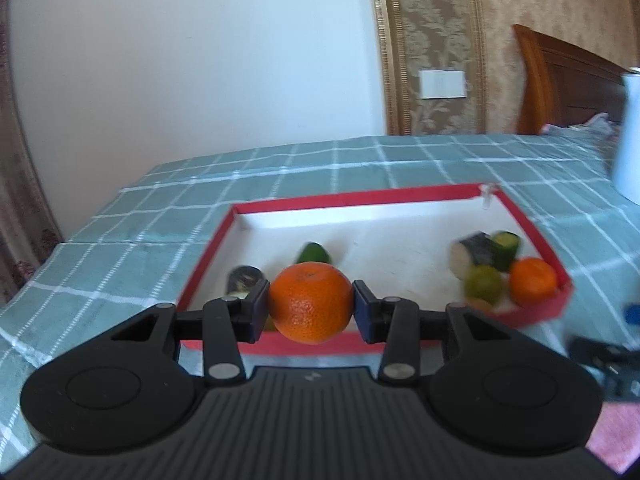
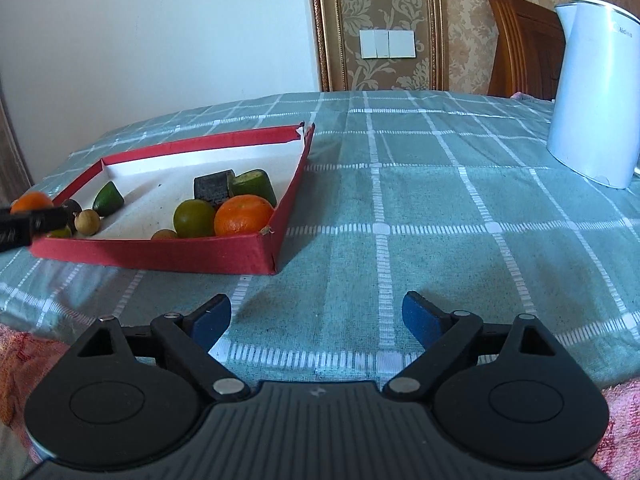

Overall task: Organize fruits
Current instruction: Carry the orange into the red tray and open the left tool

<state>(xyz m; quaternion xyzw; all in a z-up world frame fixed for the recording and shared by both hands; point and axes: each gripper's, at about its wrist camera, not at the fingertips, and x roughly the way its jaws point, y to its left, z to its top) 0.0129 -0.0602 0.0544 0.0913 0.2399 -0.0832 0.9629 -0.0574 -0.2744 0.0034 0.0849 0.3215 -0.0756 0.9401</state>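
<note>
While the left claw (image 1: 311, 310) pinches a tangerine (image 1: 311, 303) above the near edge of the red tray (image 1: 208, 256), probably to regroup it with the other fruit (image 2: 243, 215) at the tray's right corner, the right claw (image 2: 317, 320) hovers wide and empty over the checked bench (image 2: 440, 200).

A white kettle (image 2: 592, 92) stands on the green checked cloth (image 2: 440, 200). Behind it are a wooden headboard (image 2: 520, 40), patterned wallpaper (image 2: 380, 0) and a white wall switch (image 2: 387, 43).
</note>
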